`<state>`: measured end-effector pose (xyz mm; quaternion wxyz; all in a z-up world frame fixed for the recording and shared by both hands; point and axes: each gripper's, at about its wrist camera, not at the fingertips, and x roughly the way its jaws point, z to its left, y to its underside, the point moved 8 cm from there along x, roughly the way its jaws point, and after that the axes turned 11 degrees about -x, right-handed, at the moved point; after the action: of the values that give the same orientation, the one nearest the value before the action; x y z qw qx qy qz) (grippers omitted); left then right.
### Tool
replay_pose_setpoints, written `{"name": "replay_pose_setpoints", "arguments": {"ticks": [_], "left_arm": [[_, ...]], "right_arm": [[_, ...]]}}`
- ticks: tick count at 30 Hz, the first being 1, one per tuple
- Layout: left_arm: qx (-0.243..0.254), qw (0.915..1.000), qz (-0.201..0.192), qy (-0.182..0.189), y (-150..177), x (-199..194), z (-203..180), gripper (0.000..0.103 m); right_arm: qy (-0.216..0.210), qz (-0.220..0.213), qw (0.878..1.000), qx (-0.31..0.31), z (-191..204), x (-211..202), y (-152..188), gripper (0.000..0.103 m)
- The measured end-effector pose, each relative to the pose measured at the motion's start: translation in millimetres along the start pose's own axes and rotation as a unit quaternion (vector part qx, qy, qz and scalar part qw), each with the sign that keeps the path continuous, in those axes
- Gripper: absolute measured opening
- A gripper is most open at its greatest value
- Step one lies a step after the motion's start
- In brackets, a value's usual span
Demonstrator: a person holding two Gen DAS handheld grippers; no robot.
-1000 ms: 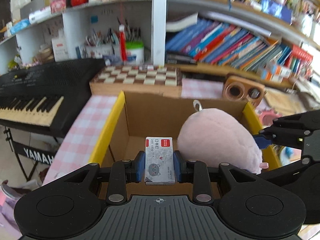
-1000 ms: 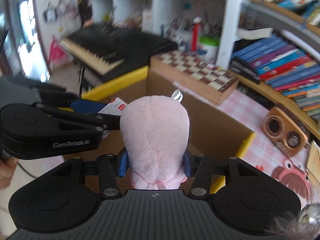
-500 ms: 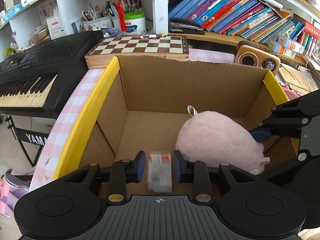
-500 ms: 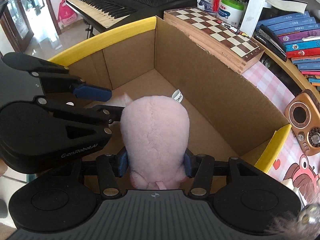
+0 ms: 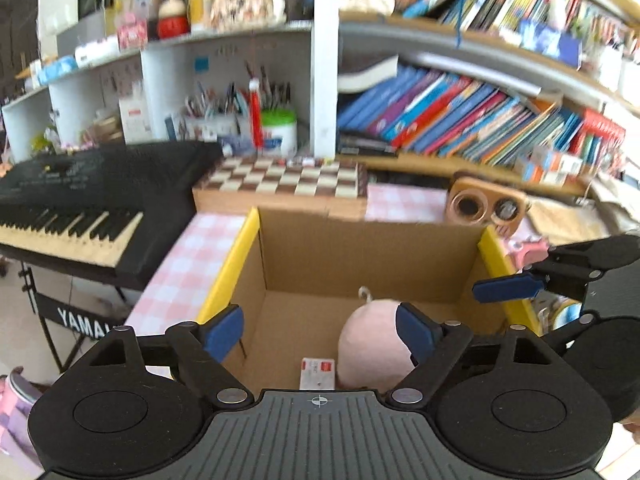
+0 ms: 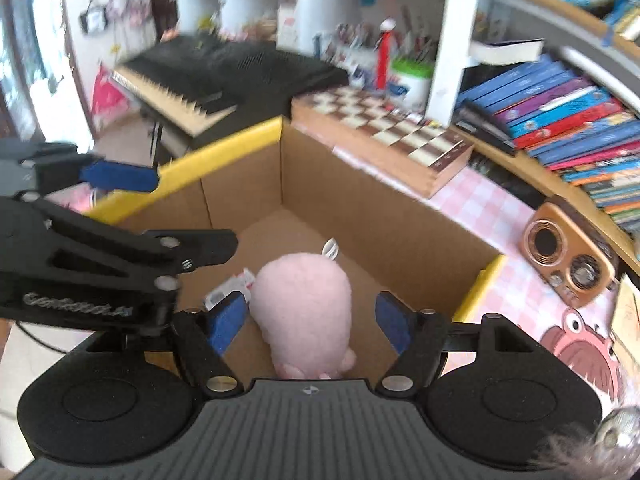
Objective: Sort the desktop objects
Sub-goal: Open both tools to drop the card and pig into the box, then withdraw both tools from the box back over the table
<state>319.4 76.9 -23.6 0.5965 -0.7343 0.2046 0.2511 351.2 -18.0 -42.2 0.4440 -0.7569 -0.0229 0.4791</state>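
A cardboard box with yellow-taped rims (image 5: 240, 256) (image 6: 224, 148) stands on the pink checked table. A pink plush toy (image 5: 372, 344) (image 6: 304, 300) lies on the box floor. A small white staple box with a red label (image 5: 318, 372) (image 6: 232, 286) lies next to the toy. My left gripper (image 5: 320, 332) is open and empty above the box. My right gripper (image 6: 310, 320) is open above the toy and apart from it. The left gripper also shows in the right wrist view (image 6: 120, 176), and the right gripper in the left wrist view (image 5: 504, 286).
A chessboard box (image 5: 284, 184) sits behind the cardboard box. A wooden radio (image 5: 484, 204) (image 6: 568, 256) stands at the right. A black Yamaha keyboard (image 5: 68, 200) is on the left. Shelves of books (image 5: 460, 120) and pen pots fill the back.
Both grippers have opened and risen. The staple box and the pink plush toy have dropped from them onto the box floor.
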Motion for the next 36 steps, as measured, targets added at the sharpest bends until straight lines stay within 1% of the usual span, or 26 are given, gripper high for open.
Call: {"name": "replay_pose_setpoints", "arguments": {"ticks": [1,6,8,11,17,21,28,31,36], "left_arm": [[0.000,1.0000,-0.006,0.002,-0.6,-5.7,-0.7,0.086],[-0.002,0.9995,-0.031,0.000,1.1,-33.8,1.2,0.094],[0.000,0.9992,-0.039,0.001,4.5,-44.4,3.3,0.094],[-0.014,0.9985,-0.052,0.003,14.5,-62.1,9.9,0.095],[-0.032,0.9975,-0.063,0.006,35.4,-93.4,19.9,0.096],[-0.048,0.9967,-0.064,0.014,50.2,-113.3,24.5,0.096],[-0.056,0.9970,-0.050,0.019,79.7,-134.5,29.5,0.096],[-0.057,0.9971,-0.047,0.017,89.0,-143.4,30.9,0.096],[-0.050,0.9981,-0.036,0.007,107.2,-154.5,33.3,0.096]], "right_arm": [[0.004,-0.007,1.000,0.004,1.2,-6.2,-0.1,0.070],[0.029,-0.038,0.999,0.013,14.1,-38.9,2.0,0.070],[0.045,-0.046,0.998,0.019,18.5,-51.5,5.1,0.070],[0.069,-0.064,0.995,0.036,25.4,-71.6,13.2,0.070],[0.119,-0.086,0.987,0.071,37.8,-108.7,37.8,0.070],[0.137,-0.089,0.982,0.098,44.9,-127.1,55.2,0.070],[0.160,-0.090,0.974,0.133,63.8,-150.9,85.6,0.070],[0.172,-0.091,0.970,0.145,74.0,-160.1,99.9,0.071],[0.187,-0.078,0.967,0.157,95.8,-167.5,123.4,0.073]]}}
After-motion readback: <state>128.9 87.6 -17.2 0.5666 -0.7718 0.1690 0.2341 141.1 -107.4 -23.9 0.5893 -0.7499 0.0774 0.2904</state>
